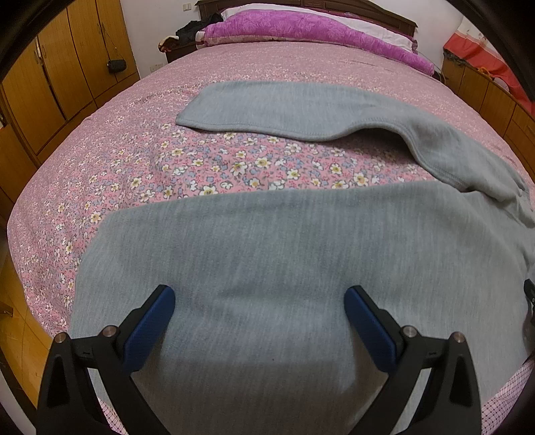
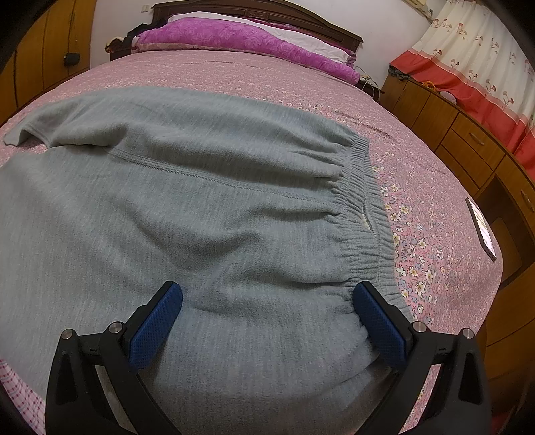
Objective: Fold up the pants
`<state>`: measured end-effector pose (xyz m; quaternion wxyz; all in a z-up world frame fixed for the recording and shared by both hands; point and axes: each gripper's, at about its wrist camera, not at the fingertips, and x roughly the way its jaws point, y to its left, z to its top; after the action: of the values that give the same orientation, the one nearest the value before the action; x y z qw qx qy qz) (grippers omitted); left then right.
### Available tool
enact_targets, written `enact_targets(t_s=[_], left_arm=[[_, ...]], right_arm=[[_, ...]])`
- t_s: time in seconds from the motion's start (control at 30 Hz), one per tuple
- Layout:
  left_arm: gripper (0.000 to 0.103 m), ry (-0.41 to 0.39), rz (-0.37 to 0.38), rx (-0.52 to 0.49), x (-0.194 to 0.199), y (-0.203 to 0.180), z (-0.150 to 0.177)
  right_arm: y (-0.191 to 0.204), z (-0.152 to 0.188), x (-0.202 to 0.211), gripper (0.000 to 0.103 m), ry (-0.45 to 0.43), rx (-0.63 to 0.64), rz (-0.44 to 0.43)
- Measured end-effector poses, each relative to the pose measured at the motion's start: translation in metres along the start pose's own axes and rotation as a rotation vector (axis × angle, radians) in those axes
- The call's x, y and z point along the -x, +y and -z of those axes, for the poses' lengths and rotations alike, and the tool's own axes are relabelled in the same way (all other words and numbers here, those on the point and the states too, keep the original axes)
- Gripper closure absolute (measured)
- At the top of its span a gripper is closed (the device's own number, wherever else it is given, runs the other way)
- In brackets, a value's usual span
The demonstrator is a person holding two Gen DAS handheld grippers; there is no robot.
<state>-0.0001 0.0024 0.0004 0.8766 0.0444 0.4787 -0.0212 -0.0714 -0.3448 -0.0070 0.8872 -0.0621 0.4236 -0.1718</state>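
Observation:
Grey fleece pants (image 1: 267,254) lie spread on the pink floral bed. In the left wrist view the near leg fills the foreground and the far leg (image 1: 284,107) stretches across the bed behind it. My left gripper (image 1: 260,294) is open, its blue pads (image 1: 150,328) wide apart just above the near leg. In the right wrist view the seat and hip of the pants (image 2: 200,207) fill the frame, with the gathered elastic waistband (image 2: 371,214) on the right. My right gripper (image 2: 267,294) is open over the hip, its right pad (image 2: 378,324) beside the waistband.
The bedspread (image 1: 140,140) runs back to purple pillows (image 1: 301,30) and a dark headboard. Wooden wardrobes (image 1: 67,67) stand left. A wooden dresser (image 2: 468,144) with red curtain lines the right. A phone (image 2: 481,227) lies near the bed's right edge.

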Motion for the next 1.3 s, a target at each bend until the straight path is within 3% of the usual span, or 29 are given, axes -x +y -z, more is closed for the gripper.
enact_targets(t_s=[1.3], left_arm=[[0.000, 0.009, 0.009, 0.005, 0.0027, 0.0035, 0.0005]], right_arm=[[-0.0007, -0.0003, 0.0009, 0.004, 0.001, 0.003, 0.002]])
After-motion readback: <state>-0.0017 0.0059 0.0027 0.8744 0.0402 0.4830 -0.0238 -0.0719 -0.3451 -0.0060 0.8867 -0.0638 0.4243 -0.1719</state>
